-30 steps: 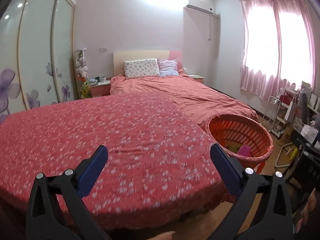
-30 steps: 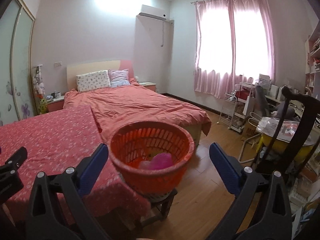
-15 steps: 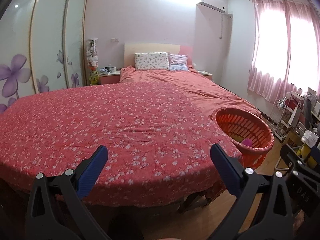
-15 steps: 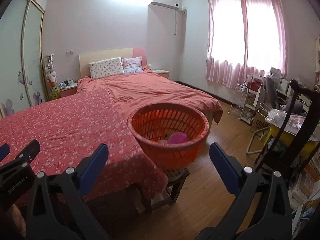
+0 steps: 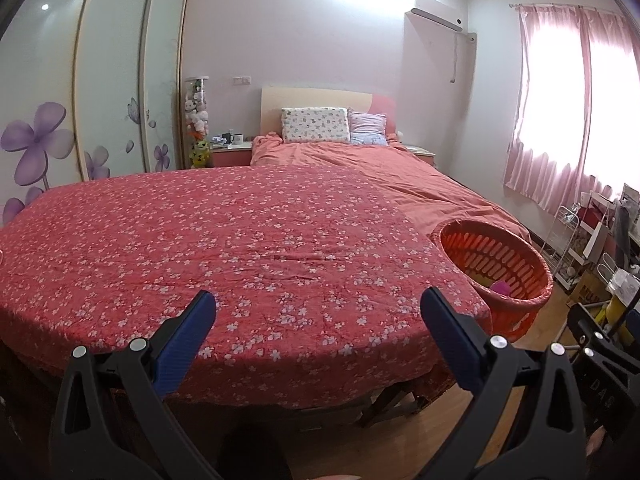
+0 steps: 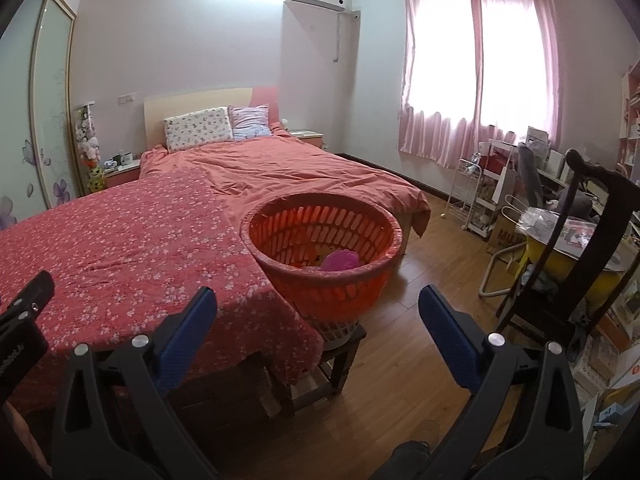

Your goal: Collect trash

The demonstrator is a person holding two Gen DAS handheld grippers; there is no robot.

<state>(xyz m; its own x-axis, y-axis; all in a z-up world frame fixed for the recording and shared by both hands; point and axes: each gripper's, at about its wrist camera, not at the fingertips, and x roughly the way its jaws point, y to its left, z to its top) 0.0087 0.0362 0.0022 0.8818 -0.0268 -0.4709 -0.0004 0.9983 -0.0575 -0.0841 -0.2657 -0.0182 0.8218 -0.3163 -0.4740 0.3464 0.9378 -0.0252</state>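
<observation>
Left gripper [image 5: 318, 312] is held w/ jaws spread wide, nothing btwn them, aimed over the near edge of the table's red flowered cloth [image 5: 248, 240]. The cloth shows no scrap anywhere in view, so prob. this hand is just scanning for leftovers. To the right, the orange basket [image 6: 324, 264] sits on a low wooden stool [image 6: 340, 356] just beside the table's corner; likely put there at table height so bits can be dropped in w/o bending. Inside it lie a pink item [image 6: 340, 260] and smth yellowish, hard to tell what. Right gripper [image 6: 318, 310] is also released and empty, pointing at the basket's near wall, which sits roughly centred btwn the fingers but beyond the tips, not touching. No loose trash seen near either pair of jaws; what's collected is in the basket.
</observation>
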